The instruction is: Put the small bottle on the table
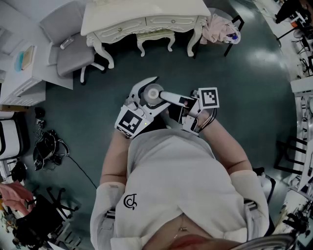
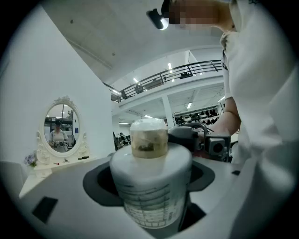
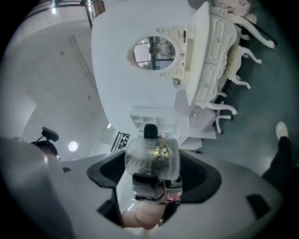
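Dark teal floor [image 1: 244, 63] is filling the head view. A white carved table [image 1: 146, 12] is standing at 12 o'clock from the person, well apart, with a grey chair [image 1: 68, 46] at 11 o'clock. An oval mirror [image 2: 61, 127] is sitting on the tabletop.

The person is standing and holding both grippers up close in front of the chest. The small bottle [image 2: 150, 186] is hanging in the air between them, nowhere near the table. The left gripper [image 1: 150, 93] is clamping the white body with the printed scale, jaws pressing on both sides. The cap [image 2: 148, 137] is pointing away toward the right gripper [image 1: 188, 108] at its 3 o'clock. The right gripper is closing round the clear cap end, pads looking to be touching it on both sides. So both are gripping the one bottle.

Judging from this, the task is barely under way and carrying to the table is the step in hand. Doing it well probably means:
- letting one gripper bear the bottle, likely the left since it is holding the wide body;
- freeing the other before walking, so the two aren't twisting the cap or pulling against each other;
- heading to 12 o'clock and turning the base down;
- lowering onto bare tabletop away from the edge;
- opening only when the base is resting flat.

The smooth body may be slipping if the grip is loosening while tilted.
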The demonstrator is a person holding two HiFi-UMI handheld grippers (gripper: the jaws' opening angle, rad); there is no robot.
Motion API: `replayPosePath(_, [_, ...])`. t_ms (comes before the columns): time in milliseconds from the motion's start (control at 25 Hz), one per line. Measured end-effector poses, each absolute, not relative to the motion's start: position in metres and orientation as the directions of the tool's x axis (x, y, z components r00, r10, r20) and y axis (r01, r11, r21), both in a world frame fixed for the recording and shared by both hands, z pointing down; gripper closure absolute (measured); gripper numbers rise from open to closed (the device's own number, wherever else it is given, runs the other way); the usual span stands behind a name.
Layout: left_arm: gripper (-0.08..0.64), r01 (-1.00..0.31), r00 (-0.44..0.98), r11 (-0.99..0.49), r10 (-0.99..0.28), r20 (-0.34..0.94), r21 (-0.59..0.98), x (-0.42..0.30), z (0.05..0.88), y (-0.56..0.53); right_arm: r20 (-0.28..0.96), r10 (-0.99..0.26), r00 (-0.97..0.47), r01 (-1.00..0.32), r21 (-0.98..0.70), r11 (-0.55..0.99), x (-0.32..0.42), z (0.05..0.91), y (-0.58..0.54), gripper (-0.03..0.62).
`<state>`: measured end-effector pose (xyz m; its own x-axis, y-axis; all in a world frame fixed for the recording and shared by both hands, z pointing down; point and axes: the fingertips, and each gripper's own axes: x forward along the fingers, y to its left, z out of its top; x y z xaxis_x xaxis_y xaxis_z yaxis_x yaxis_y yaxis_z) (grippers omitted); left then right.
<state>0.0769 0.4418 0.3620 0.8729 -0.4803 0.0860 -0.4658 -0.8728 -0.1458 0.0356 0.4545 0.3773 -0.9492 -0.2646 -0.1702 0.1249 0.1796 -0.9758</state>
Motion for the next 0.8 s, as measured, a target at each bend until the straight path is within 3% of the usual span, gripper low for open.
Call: replayPosePath(800, [0.202, -0.46, 0.876, -0.88, -0.471, 0.105, -0.115, 0.077, 0.372, 0.406, -0.162, -0.286, -0.944, 0.124, -0.981, 0.147, 0.035, 0.386, 0.419, 0.229])
